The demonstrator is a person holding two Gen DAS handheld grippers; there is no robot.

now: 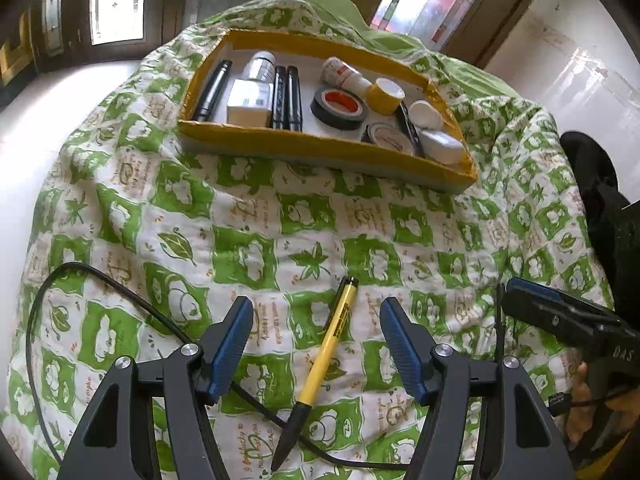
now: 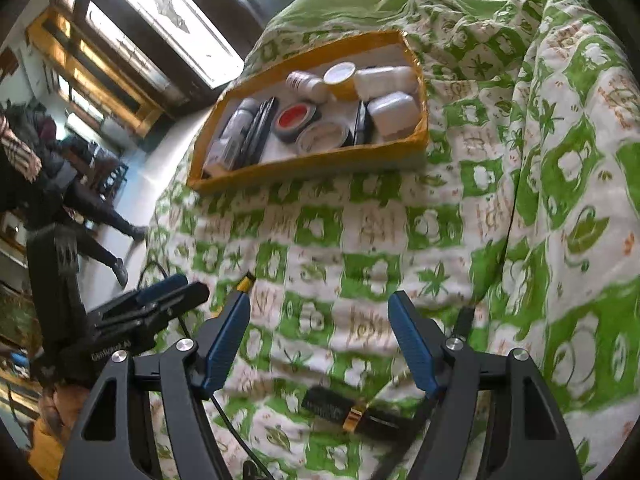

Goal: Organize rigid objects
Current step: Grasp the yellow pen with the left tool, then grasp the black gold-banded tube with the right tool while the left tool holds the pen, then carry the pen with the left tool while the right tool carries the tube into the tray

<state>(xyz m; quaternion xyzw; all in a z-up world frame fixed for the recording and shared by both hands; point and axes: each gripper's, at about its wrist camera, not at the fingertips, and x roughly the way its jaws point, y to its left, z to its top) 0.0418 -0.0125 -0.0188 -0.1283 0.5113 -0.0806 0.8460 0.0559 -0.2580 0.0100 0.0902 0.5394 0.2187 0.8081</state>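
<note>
A green-and-white patterned quilt [image 1: 304, 232] covers the surface where two handheld tools hover over loose items. The left tool [image 1: 316, 332] stands wide open and holds nothing; a yellow pen [image 1: 320, 364] with a black tip lies on the quilt between its blue fingers [image 1: 230, 344], touching neither, and crosses a black cable [image 1: 120, 296] that snakes over the fabric. The right tool [image 2: 320, 340] is likewise spread wide and empty, poised above a black pen with a gold band [image 2: 352, 414] that lies flat on the quilt near its base. In the left wrist view the right tool appears at the right edge, seen side-on; in the right wrist view the left tool shows at the left. Farther back on the quilt sits a shallow yellow-rimmed tray [image 1: 320, 148] already holding sorted things: black pens [image 1: 286, 96] laid side by side, a white box [image 1: 250, 102], a small bottle [image 1: 262, 66], a roll of black tape [image 1: 340, 106], a yellow-sided cup [image 1: 386, 94] and white lidded containers [image 1: 440, 146]. Tall windows [image 2: 168, 20] stand beyond.
</note>
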